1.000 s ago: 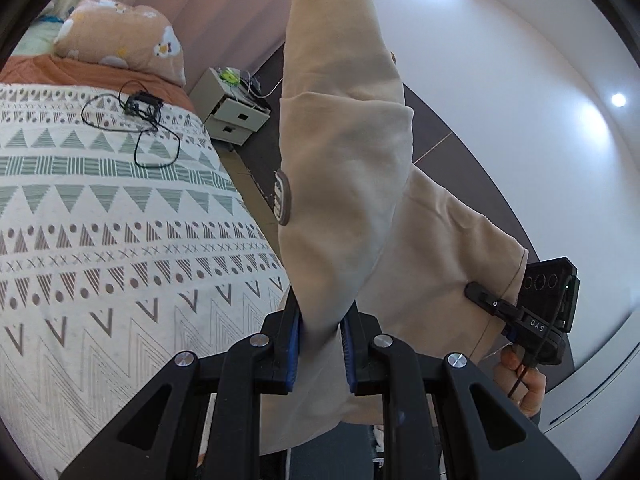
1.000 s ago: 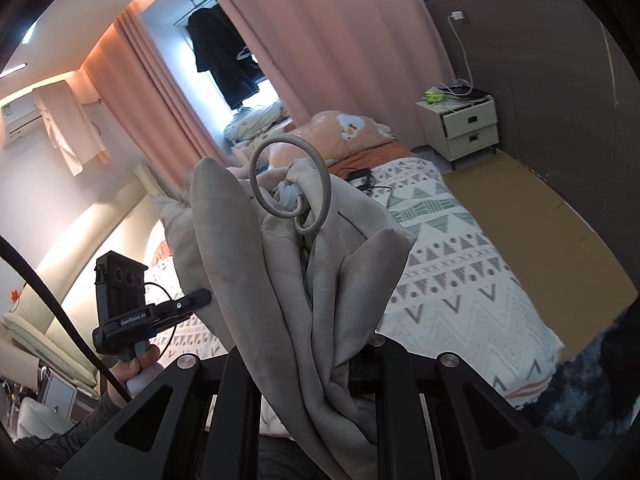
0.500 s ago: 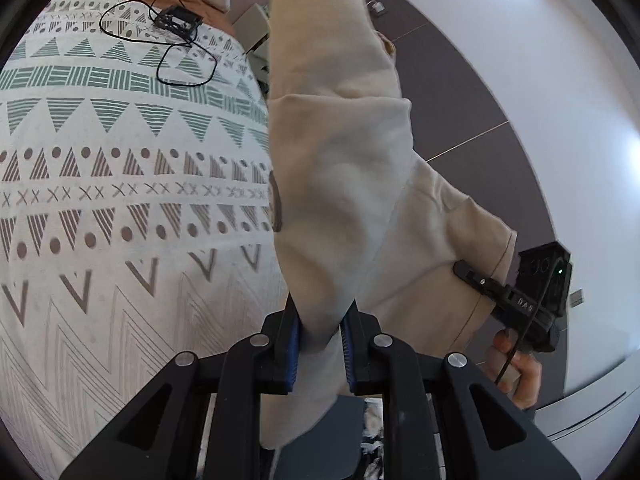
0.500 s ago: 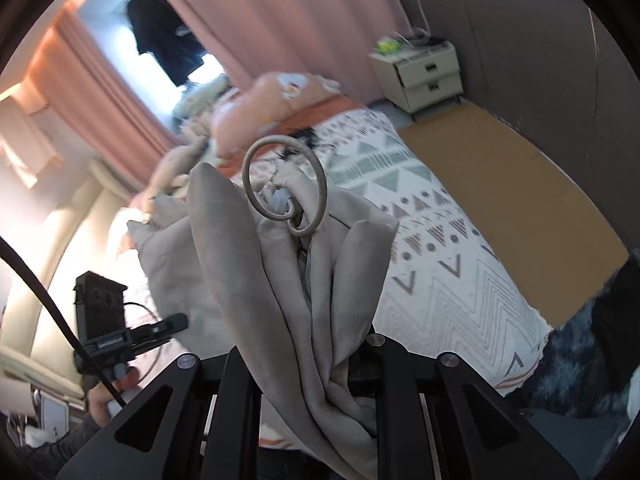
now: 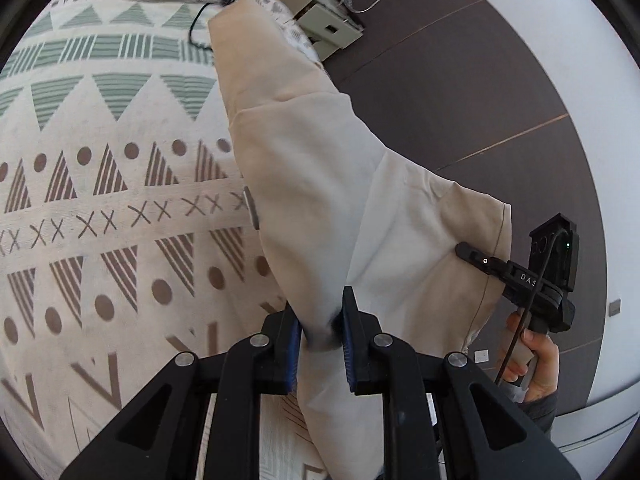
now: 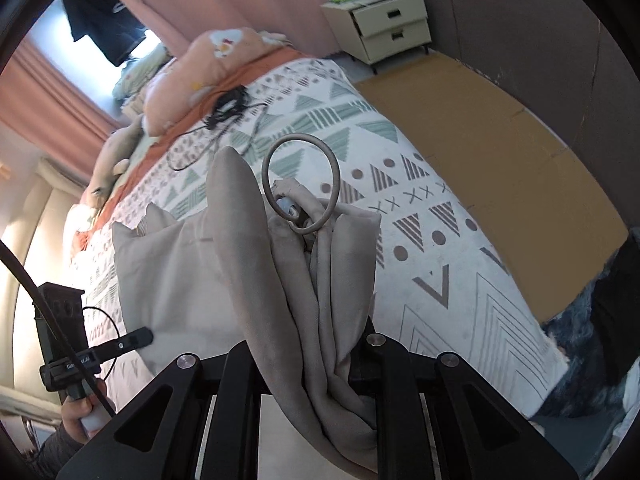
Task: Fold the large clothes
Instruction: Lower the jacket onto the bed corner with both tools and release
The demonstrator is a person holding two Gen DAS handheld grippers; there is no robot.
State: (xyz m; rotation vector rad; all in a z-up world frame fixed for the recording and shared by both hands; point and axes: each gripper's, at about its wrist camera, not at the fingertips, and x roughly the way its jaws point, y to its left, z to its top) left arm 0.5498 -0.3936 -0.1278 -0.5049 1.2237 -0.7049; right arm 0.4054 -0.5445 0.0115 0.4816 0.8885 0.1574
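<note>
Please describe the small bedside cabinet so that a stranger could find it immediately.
Start from the bed with the triangle-patterned cover. Beyond its pillow end, against the dark wall, stands the cream bedside cabinet. It alone has two drawers with dark slot handles, thin dark legs, and something bright green on top.

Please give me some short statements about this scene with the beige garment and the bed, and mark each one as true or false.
1. Both tongs are closed on the beige garment. True: the left tongs and the right tongs each pinch a bunch of its cloth.
2. The garment lies spread flat on the bedspread. False: it hangs bunched from the tongs above the bed.
3. A grey cord loop sticks up from the bunch in the right tongs. True.
4. A black cable and a small black device lie on the bed near the pillow. True.
5. The nightstand has its drawers pulled wide open. False: both drawers look shut.
</note>
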